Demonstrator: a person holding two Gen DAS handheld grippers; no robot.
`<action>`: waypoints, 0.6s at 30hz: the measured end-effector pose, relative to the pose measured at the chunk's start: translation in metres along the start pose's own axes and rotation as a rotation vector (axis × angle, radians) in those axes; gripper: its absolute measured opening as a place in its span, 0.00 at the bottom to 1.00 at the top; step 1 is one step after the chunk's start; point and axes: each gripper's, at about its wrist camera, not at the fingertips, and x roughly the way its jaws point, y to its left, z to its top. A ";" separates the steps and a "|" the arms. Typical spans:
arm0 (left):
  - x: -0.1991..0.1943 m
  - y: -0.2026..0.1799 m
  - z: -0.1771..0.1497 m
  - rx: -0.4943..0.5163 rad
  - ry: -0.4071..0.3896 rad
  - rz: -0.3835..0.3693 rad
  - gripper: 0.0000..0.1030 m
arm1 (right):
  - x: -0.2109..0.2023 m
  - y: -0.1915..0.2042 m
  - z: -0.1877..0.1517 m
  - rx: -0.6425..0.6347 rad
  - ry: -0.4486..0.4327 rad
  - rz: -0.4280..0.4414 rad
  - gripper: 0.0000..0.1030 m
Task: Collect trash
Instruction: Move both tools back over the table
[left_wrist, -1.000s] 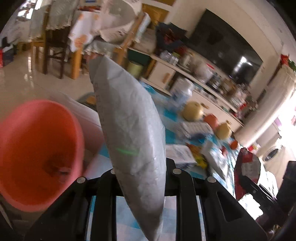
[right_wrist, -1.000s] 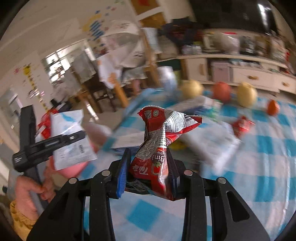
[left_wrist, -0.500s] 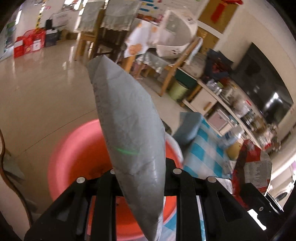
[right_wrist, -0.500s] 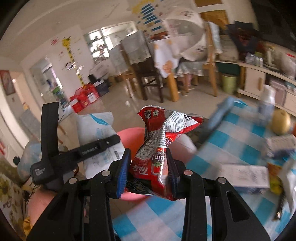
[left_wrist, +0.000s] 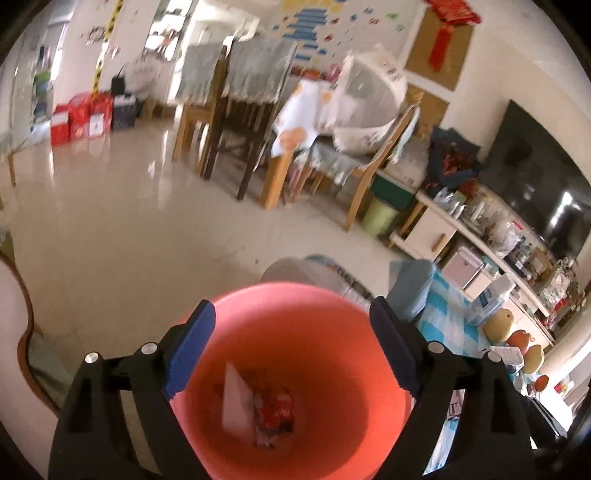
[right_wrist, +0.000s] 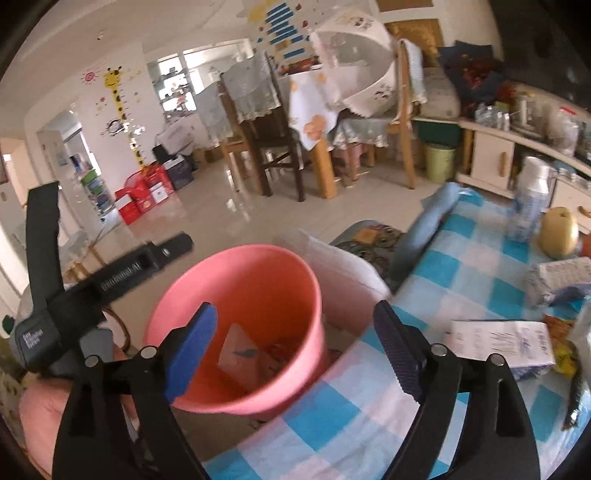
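Above the pink bucket (left_wrist: 295, 332), your left tool (left_wrist: 291, 350) and right tool (right_wrist: 295, 347) gape wide, empty; wrappers (left_wrist: 258, 406) lie inside.

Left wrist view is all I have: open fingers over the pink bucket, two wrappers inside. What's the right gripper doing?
Observer: The right gripper is open and empty, aimed at the same pink bucket.
Operator: Where does the bucket stand relative to the table?
Observer: Just off the edge of the checkered tablecloth, on its left side.
Operator: Any trash on the table?
Observer: A crumpled grey wrapper lies on the cloth, right of the gripper, beyond a white printed box.
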 end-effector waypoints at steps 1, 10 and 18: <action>-0.004 -0.007 -0.001 0.037 -0.039 -0.013 0.84 | -0.005 -0.003 -0.004 -0.008 -0.005 -0.021 0.86; -0.013 -0.066 -0.011 0.286 -0.076 -0.062 0.86 | -0.042 -0.024 -0.042 -0.080 -0.041 -0.151 0.87; -0.013 -0.087 -0.019 0.305 0.008 -0.087 0.86 | -0.075 -0.036 -0.074 -0.134 -0.089 -0.248 0.95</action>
